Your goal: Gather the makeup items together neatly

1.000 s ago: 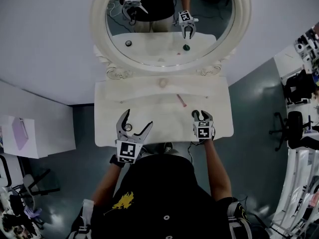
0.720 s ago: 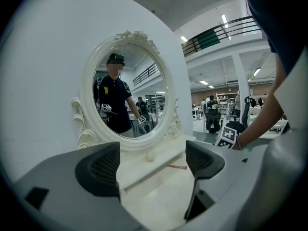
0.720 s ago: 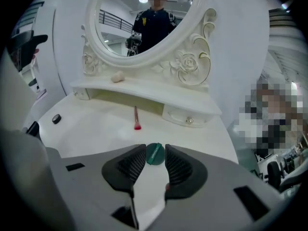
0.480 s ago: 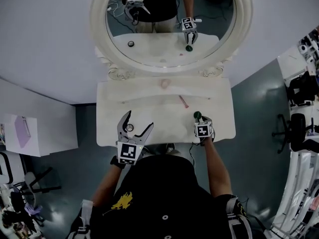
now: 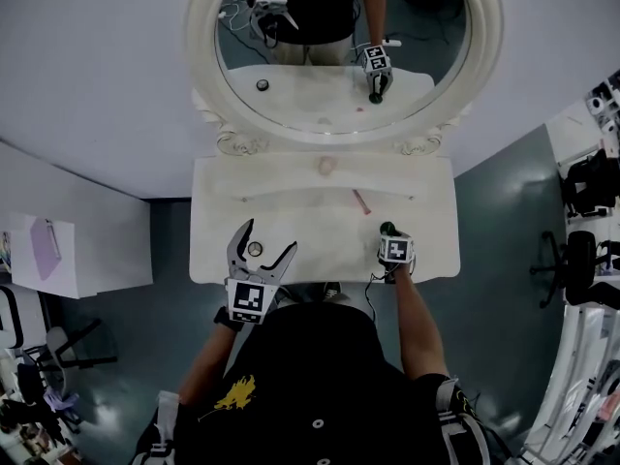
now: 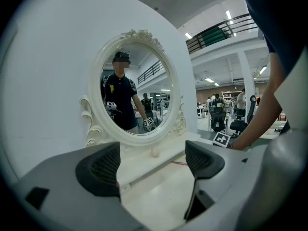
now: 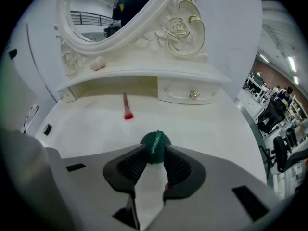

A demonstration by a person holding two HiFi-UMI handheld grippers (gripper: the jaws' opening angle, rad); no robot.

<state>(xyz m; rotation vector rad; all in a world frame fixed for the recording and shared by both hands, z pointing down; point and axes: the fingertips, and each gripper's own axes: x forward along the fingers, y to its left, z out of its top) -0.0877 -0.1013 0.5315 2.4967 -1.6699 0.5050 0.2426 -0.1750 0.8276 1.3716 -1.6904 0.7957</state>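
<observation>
On the white vanity table (image 5: 300,223), my right gripper (image 5: 389,234) is shut on a small round dark-green makeup item (image 7: 155,144), pinched at the jaw tips just above the tabletop. A pink-tipped brush (image 7: 126,107) lies ahead of it, also visible in the head view as the brush (image 5: 361,201). A beige sponge (image 7: 97,63) rests on the raised shelf under the mirror. My left gripper (image 5: 258,257) is open at the table's front left, with a small round jar (image 5: 255,249) on the table between its jaws. Nothing shows between the pads of the left gripper (image 6: 153,165) in its own view.
An oval white-framed mirror (image 5: 339,46) stands at the back of the table and reflects both grippers. A small drawer with a knob (image 7: 194,95) sits under the shelf. A white cabinet (image 5: 58,260) stands to the left and office chairs (image 5: 581,250) to the right.
The right gripper's jaws have drawn in on the green item and it has shifted slightly. The left gripper has stayed open in place.
</observation>
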